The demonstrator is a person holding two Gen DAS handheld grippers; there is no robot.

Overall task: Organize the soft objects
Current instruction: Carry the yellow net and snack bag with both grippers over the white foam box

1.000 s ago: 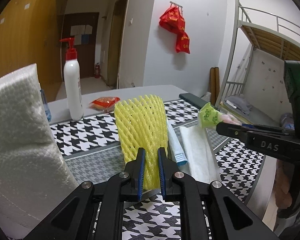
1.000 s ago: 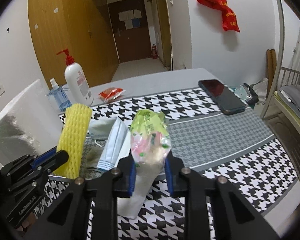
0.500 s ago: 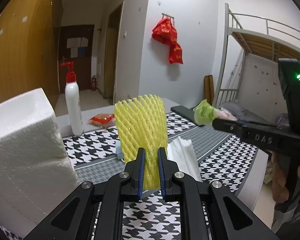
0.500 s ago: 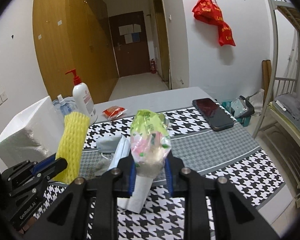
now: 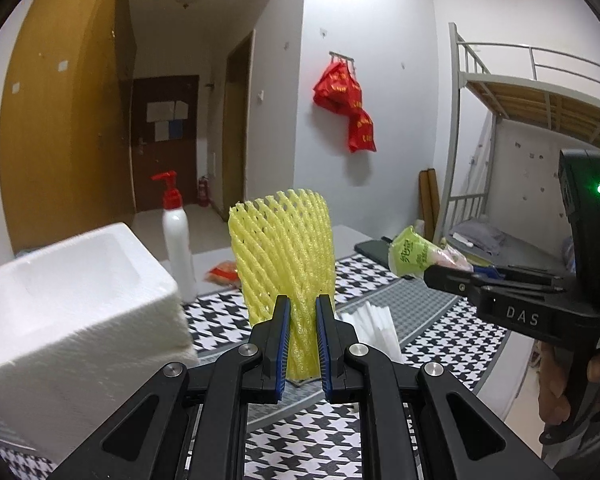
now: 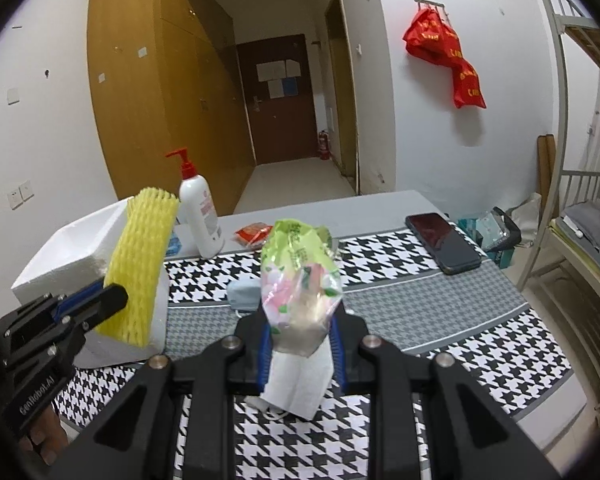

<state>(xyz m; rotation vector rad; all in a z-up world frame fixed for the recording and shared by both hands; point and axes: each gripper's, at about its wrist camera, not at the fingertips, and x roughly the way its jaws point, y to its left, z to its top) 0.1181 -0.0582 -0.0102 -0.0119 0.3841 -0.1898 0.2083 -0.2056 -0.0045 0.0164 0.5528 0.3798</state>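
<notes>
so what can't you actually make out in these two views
- Inside of the white foam box: neither view shows its bottom, since its own walls hide it.
- White folded sheets on the table: in the right wrist view the plastic packet and right gripper cover them; in the left wrist view the left gripper and yellow foam net do.
- Packet's print: too small and crumpled to read.
- Blue item behind the net: mostly hidden.

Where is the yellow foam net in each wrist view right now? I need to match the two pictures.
Left wrist: yellow foam net at centre, upright, pinched between the left gripper pads.
Right wrist: at left, in front of the white foam box.
Shared landmark: red-pump lotion bottle.
</notes>
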